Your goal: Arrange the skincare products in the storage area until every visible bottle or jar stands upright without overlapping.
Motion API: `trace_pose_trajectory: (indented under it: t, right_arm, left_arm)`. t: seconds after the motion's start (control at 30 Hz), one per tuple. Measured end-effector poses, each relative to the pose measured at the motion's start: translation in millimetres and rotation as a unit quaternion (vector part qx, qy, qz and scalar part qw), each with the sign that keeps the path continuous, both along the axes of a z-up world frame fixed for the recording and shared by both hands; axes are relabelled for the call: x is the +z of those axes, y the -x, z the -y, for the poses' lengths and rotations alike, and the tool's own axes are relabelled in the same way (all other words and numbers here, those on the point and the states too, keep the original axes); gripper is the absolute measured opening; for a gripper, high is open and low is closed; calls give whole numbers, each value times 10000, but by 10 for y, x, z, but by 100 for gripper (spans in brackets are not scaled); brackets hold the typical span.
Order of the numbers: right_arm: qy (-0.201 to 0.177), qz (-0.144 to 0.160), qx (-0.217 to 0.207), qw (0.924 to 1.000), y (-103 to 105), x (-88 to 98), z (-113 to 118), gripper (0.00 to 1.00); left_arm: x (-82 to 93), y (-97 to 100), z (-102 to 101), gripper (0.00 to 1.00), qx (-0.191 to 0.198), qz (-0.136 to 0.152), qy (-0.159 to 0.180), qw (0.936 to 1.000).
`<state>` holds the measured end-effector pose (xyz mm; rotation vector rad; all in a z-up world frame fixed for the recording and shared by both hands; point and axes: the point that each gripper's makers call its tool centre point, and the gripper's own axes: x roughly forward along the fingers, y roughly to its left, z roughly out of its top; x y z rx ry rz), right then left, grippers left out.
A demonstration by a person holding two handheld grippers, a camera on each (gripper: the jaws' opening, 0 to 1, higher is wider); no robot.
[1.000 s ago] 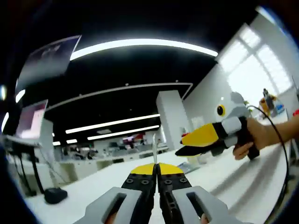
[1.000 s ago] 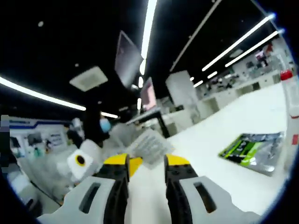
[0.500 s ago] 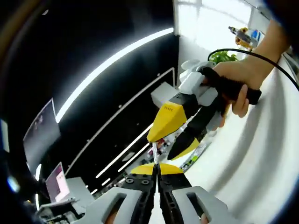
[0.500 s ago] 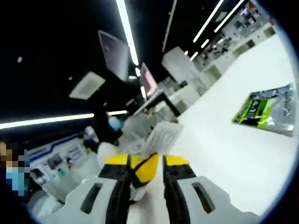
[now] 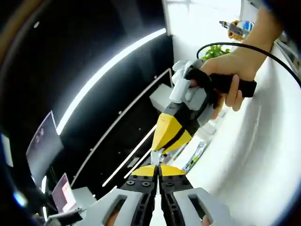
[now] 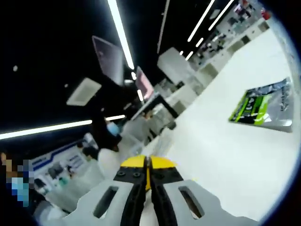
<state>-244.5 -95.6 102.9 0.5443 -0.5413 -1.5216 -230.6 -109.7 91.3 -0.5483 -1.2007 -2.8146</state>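
A thin pale skincare sachet (image 5: 154, 156) is up in the air above the white tabletop (image 6: 225, 155). The left hand-held gripper (image 5: 158, 167) has its jaws pressed together on the sachet's bottom edge. The right hand-held gripper (image 5: 160, 143), held by a person's hand (image 5: 225, 80), pinches the sachet's top edge, jaws pressed together. A green and silver foil packet (image 6: 261, 106) lies flat on the tabletop, well apart from the sachet.

Handheld grippers, grey, black and yellow

Left gripper (image 5: 158, 168): yellow tips, black screwed plates, pale grey slotted shells. Right gripper (image 6: 147, 165): same build; from outside (image 5: 164, 141), yellow wedge tips, grey body, black handle, black cable looping away. Bare hand (image 5: 225, 80), sleeve unseen.
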Motion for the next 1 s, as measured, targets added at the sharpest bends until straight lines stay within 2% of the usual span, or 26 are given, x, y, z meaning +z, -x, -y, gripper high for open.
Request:
trace_pose_trajectory:
  t: [0.1, 0.2, 0.27, 0.33, 0.37, 0.4, 0.43, 0.5, 0.53, 0.6, 0.63, 0.67, 0.77, 0.8, 0.87, 0.93, 0.97, 1.0]
  right_arm:
    - [1, 162, 17, 9999, 19, -13, 8, 0]
    - [-66, 60, -67, 9999, 53, -25, 3, 0]
    - [24, -16, -129, 9999, 73, 29, -16, 0]
    - [163, -92, -246, 9995, 118, 96, -46, 0]
    - [190, -91, -287, 9994, 135, 113, -65, 0]
    - [217, -90, -313, 9992, 152, 126, -83, 0]
    - [261, -77, -341, 9990, 169, 140, -96, 0]
    - [452, -35, -312, 9985, 174, 184, -105, 0]
    - [510, -25, -270, 9983, 163, 197, -101, 0]
    - [735, -54, -115, 9972, 107, 255, -85, 0]
    - [774, -59, -61, 9970, 85, 265, -82, 0]
    - [793, -70, -7, 9968, 65, 272, -78, 0]
    - [985, -116, 285, 9947, -50, 331, -71, 0]
    - [1019, -110, 385, 9940, -89, 345, -69, 0]
    - [1053, -158, 606, 9925, -184, 374, -63, 0]
    - [1051, -201, 806, 9910, -272, 396, -66, 0]
    - [1068, -211, 928, 9897, -322, 412, -71, 0]
    - [1078, -204, 1021, 9887, -354, 417, -78, 0]
  left_arm:
    - [10, 1, 0, 1, -9, -25, 15, 10000]
    - [18, 2, -9, 2, -114, -22, -2, 9999]
    - [45, -6, -37, 3, -323, -70, -91, 9994]
    - [54, -3, -20, 3, -459, 30, -394, 9982]
    - [79, -15, -5, 3, -592, 80, -672, 9960]
    - [124, -37, 16, 3, -828, 137, -1094, 9904]
    - [152, -52, 33, 5, -956, 155, -1326, 9864]
    - [232, -83, 98, 10, -1449, 324, -2224, 9636]
    - [238, -75, 135, 13, -1646, 488, -2660, 9486]
    - [220, -42, 201, 21, -2014, 909, -3417, 9135]
    - [215, -30, 223, 24, -2122, 1016, -3600, 9028]
    - [219, -16, 250, 27, -2358, 1191, -3958, 8795]
    - [290, -41, 268, 37, -2974, 1372, -4636, 8233]
    - [313, -58, 262, 36, -3129, 1376, -4736, 8117]
    - [342, -102, 260, 35, -3455, 1442, -4970, 7828]
    - [393, -182, 248, 34, -3922, 1551, -5219, 7414]
    - [436, -236, 240, 33, -4213, 1609, -5359, 7138]
    - [476, -292, 239, 32, -4501, 1679, -5514, 6820]
